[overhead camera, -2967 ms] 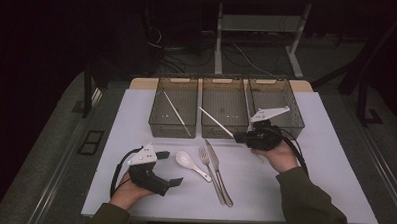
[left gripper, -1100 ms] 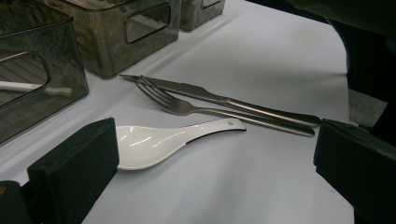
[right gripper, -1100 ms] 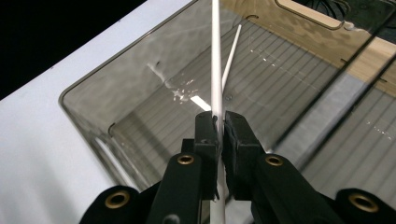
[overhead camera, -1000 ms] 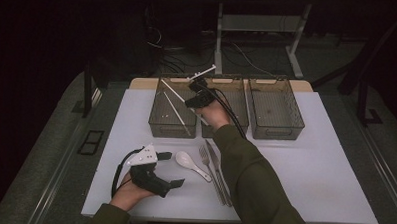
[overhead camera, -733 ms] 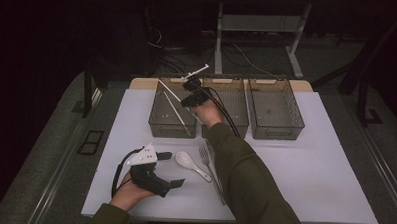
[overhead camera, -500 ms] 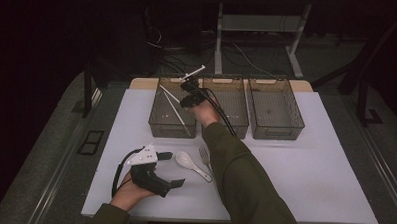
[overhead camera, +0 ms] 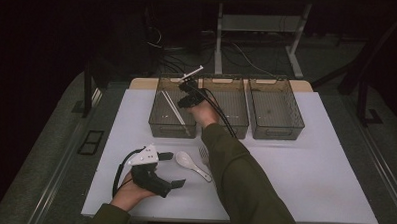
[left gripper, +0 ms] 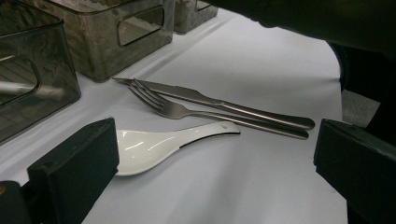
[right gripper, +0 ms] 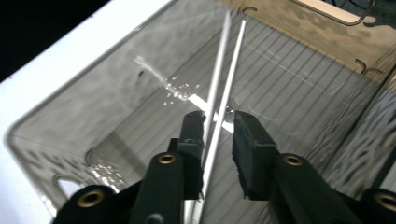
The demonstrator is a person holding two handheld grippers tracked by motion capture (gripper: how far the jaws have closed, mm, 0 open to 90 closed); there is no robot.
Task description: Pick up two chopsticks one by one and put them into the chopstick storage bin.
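**Chopstick poised over the left bin**

The right gripper (right gripper: pixel 217 126) hangs over the leftmost of three smoky plastic bins, its jaws parted a little with a white chopstick (right gripper: pixel 223 107) running up between them. In the right gripper view the stick lies close against the left jaw with a gap showing toward the other jaw, so I judge the grip to be loosened or letting go rather than clamped; whether the pad touches the stick I cannot tell. A second chopstick (right gripper: pixel 215 84) lies beside it on the ribbed floor of the left bin (overhead camera: pixel 172 108), the two crossing near their far ends. Sorting by kind seems to be the reason: sticks go together in this bin.

In the high view the right gripper (overhead camera: pixel 187 94) is stretched across the table (overhead camera: pixel 324 176), the sleeve passing over the cutlery in front of the left bin. The middle bin (overhead camera: pixel 231 105) and the right bin (overhead camera: pixel 275 107) stand just beside the left bin in a row.

Nearer the person than the left bin, the left gripper (overhead camera: pixel 172 168) rests on the table, jaws spread wide and holding nothing, pointed at a white ceramic soup spoon (left gripper: pixel 154 147). Just beyond the spoon lie a steel fork (left gripper: pixel 187 109) and a table knife (left gripper: pixel 219 102), side by side and touching, probably waiting to be sorted.
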